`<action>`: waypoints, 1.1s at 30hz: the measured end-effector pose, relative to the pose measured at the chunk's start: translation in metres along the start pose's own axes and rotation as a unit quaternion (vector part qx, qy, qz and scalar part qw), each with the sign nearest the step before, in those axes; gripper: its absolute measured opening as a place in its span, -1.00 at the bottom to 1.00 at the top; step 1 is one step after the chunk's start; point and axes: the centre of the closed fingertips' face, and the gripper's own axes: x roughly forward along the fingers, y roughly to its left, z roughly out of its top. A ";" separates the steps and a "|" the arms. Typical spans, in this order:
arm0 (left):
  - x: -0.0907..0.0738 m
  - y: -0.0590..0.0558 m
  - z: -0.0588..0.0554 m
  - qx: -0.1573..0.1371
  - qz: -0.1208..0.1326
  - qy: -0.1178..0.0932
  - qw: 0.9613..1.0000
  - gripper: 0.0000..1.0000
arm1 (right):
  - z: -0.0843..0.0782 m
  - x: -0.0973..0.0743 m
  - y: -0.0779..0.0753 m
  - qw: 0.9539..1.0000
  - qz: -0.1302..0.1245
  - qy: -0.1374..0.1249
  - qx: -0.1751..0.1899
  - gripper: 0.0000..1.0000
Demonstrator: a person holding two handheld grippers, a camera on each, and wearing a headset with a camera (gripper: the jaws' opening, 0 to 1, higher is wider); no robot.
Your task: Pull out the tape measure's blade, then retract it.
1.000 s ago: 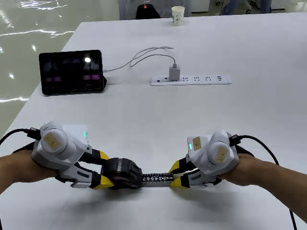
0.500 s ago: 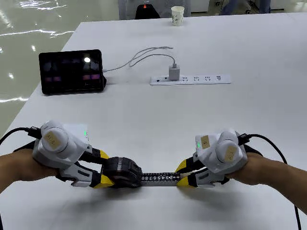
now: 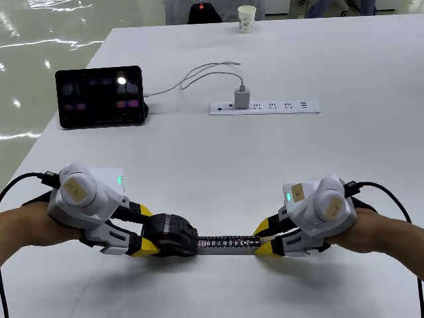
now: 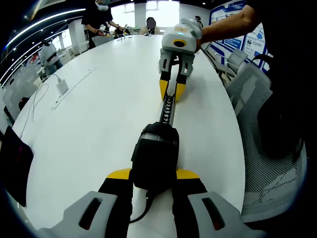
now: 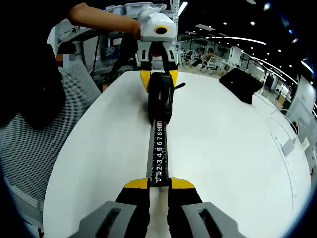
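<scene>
Currently mid pull-out. Left gripper (image 3: 149,230) clamped on tape measure (image 3: 171,235), resting on white table (image 3: 212,165) near front edge. Right gripper (image 3: 260,238) pinching blade (image 3: 228,242) tip, short length drawn. Next, probably: straight outward pull, case held steady, then controlled return.

The tape measure's case (image 3: 170,235) looks matt black plastic, its blade (image 3: 228,243) dark and smooth; the table (image 3: 265,165) is smooth, matt white.

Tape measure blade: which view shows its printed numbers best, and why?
The right gripper view: the blade runs straight up the middle, numerals large and readable. The head view shows a short strip with tiny numerals; the left gripper view, a foreshortened piece beyond the case.
</scene>
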 end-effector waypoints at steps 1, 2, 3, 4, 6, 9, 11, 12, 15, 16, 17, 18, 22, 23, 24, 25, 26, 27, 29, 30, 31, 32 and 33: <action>0.000 0.000 0.000 0.000 0.000 0.000 1.000 -0.51 | -0.001 -0.001 0.000 1.000 -0.001 0.001 0.001 -0.82; 0.000 0.000 0.000 0.000 0.000 0.000 1.000 -0.51 | -0.002 -0.002 0.000 1.000 -0.001 0.001 0.001 -0.82; 0.000 0.000 0.000 0.000 0.000 0.000 1.000 -0.51 | -0.003 -0.003 0.000 1.000 -0.001 0.002 0.001 -0.82; 0.000 0.000 0.000 0.000 0.000 0.001 1.000 -0.51 | -0.005 -0.004 0.001 1.000 -0.002 0.002 0.001 -0.82; 0.000 -0.001 0.000 0.000 0.000 0.001 1.000 -0.51 | -0.007 -0.006 0.001 1.000 -0.003 0.003 0.002 -0.81; 0.000 -0.001 0.001 0.000 -0.001 0.002 1.000 -0.51 | -0.009 -0.007 0.002 1.000 -0.003 0.003 0.004 -0.81; 0.000 -0.001 0.001 -0.001 -0.001 0.002 1.000 -0.51 | -0.011 -0.009 0.002 1.000 -0.004 0.004 0.004 -0.81; 0.000 -0.001 0.001 0.000 -0.001 0.002 1.000 -0.51 | -0.012 -0.010 0.002 1.000 -0.004 0.004 0.005 -0.81; 0.000 -0.001 0.001 -0.002 -0.001 0.002 1.000 -0.51 | -0.013 -0.012 0.002 1.000 -0.005 0.004 0.006 -0.81; 0.000 -0.002 0.001 -0.002 -0.001 0.002 1.000 -0.51 | -0.014 -0.013 0.002 1.000 -0.005 0.004 0.006 -0.81; 0.000 -0.002 0.001 -0.002 -0.001 0.002 1.000 -0.51 | -0.014 -0.014 0.002 1.000 -0.005 0.004 0.006 -0.81; 0.000 -0.002 0.001 -0.001 -0.001 0.002 1.000 -0.51 | -0.015 -0.015 0.003 1.000 -0.005 0.005 0.007 -0.81; 0.000 -0.002 0.001 -0.002 -0.002 0.002 1.000 -0.51 | -0.020 -0.019 0.004 1.000 -0.005 0.006 0.009 -0.81; 0.000 -0.002 0.001 -0.002 -0.002 0.002 1.000 -0.51 | -0.021 -0.019 0.004 1.000 -0.005 0.006 0.009 -0.81; 0.000 -0.001 0.000 -0.002 -0.002 0.002 1.000 -0.51 | -0.022 -0.020 0.004 1.000 -0.005 0.007 0.009 -0.81; 0.000 -0.001 0.000 -0.002 -0.002 0.002 1.000 -0.51 | -0.023 -0.021 0.004 1.000 -0.005 0.007 0.010 -0.81; 0.000 -0.001 0.000 -0.002 -0.003 0.002 1.000 -0.51 | -0.024 -0.022 0.004 1.000 -0.006 0.008 0.011 -0.81; 0.000 -0.001 0.000 -0.002 -0.003 0.002 1.000 -0.51 | -0.025 -0.023 0.004 1.000 -0.006 0.008 0.012 -0.81; 0.001 -0.001 0.000 -0.003 -0.003 0.002 1.000 -0.51 | -0.027 -0.025 0.004 1.000 -0.008 0.009 0.011 -0.81; 0.001 -0.001 0.000 -0.003 -0.003 0.002 1.000 -0.51 | -0.028 -0.026 0.004 1.000 -0.008 0.010 0.012 -0.81; 0.001 -0.001 0.000 -0.003 -0.003 0.002 1.000 -0.51 | -0.029 -0.027 0.005 1.000 -0.008 0.011 0.012 -0.81; 0.001 -0.001 0.000 -0.003 -0.003 0.002 1.000 -0.51 | -0.030 -0.028 0.005 1.000 -0.008 0.011 0.013 -0.81; 0.001 -0.001 -0.001 -0.003 -0.003 0.002 1.000 -0.51 | -0.032 -0.029 0.005 1.000 -0.008 0.012 0.014 -0.81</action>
